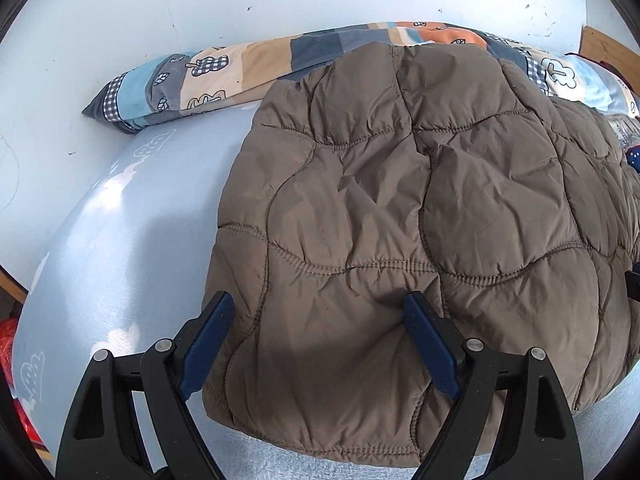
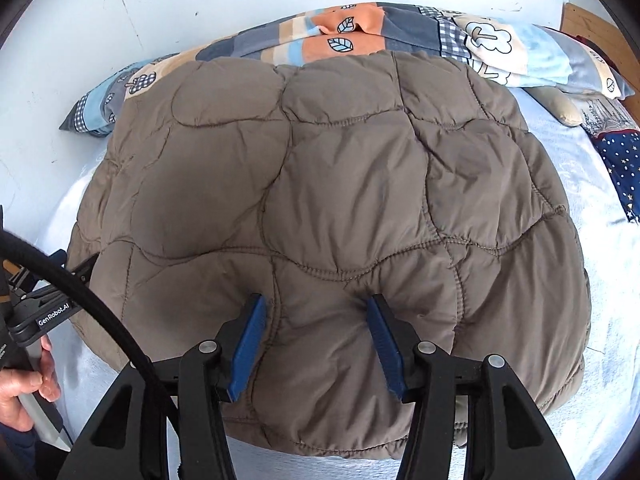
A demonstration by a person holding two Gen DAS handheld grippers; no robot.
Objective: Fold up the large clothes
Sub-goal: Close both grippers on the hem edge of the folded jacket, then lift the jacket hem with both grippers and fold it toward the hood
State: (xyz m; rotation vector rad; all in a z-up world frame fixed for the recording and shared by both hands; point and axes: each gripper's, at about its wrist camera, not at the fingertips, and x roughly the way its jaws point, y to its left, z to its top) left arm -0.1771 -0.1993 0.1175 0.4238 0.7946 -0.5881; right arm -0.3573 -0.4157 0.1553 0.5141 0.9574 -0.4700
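A brown quilted puffer jacket (image 1: 400,208) lies folded in a thick bundle on the pale blue bed; it fills the right wrist view (image 2: 328,208) too. My left gripper (image 1: 320,312) is open over the jacket's near left corner, its right finger (image 1: 430,348) pressing on the fabric, its left finger (image 1: 208,344) just off the edge. My right gripper (image 2: 318,316) is open, both blue pads resting on the jacket's near edge. Neither holds cloth. The left gripper's body shows at the left of the right wrist view (image 2: 52,312).
A patchwork quilt (image 1: 248,68) is rolled along the white wall behind the jacket (image 2: 360,36). A navy starred cloth (image 2: 620,168) lies at the right. The blue sheet (image 1: 132,232) spreads left of the jacket. A red object (image 1: 8,344) sits beside the bed.
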